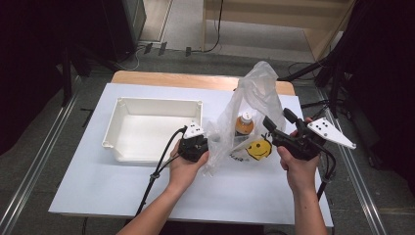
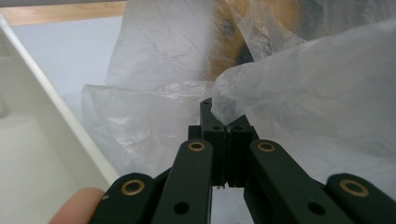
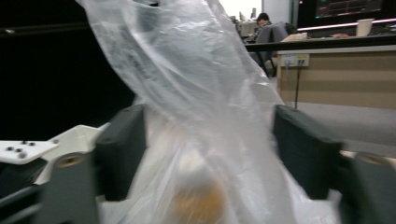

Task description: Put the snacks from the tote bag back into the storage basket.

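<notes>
Bag (image 1: 254,105) of clear plastic stands on the white table (image 1: 88,176) just right of the white tray (image 1: 156,128), an orange bottle (image 1: 243,125) inside. Left gripper (image 2: 226,122) is clamped on the bag's edge. Right gripper (image 3: 208,154) has jaws spread apart, the bag between them.

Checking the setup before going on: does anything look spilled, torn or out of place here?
Nothing stands out. The bottle stands upright inside the plastic bag, no spill shows, and the white bin sits squarely on the table. The left gripper pinches the bag's edge; the right gripper is open around it.
</notes>
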The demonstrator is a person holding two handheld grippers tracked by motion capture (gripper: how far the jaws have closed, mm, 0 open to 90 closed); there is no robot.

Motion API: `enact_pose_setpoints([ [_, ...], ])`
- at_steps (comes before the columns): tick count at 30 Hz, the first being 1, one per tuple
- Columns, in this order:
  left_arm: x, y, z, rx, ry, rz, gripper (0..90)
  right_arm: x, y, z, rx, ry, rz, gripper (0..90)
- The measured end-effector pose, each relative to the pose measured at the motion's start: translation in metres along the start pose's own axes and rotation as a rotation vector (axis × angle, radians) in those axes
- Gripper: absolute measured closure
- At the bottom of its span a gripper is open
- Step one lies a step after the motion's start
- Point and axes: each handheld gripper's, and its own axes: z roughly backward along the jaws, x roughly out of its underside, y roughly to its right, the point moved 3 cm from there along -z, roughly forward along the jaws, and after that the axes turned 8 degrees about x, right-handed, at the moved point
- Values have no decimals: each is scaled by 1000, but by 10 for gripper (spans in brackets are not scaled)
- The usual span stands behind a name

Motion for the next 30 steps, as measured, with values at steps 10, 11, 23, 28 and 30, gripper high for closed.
enact_pose_setpoints([
  [10,3,0,8,32,27,-1,774,58,34,-47,91,-258,-125,883],
  [11,3,0,8,32,27,-1,730,58,34,-47,91,-258,-125,883],
  [23,-8,11,37,114,127,-60,341,87,36,-65,115,-358,-129,885],
  [28,-11,24,44,111,152,-146,337,86,35,-64,111,-357,-127,884],
  [30,-12,29,42,113,154,-180,347,86,34,-64,108,-359,-124,884],
])
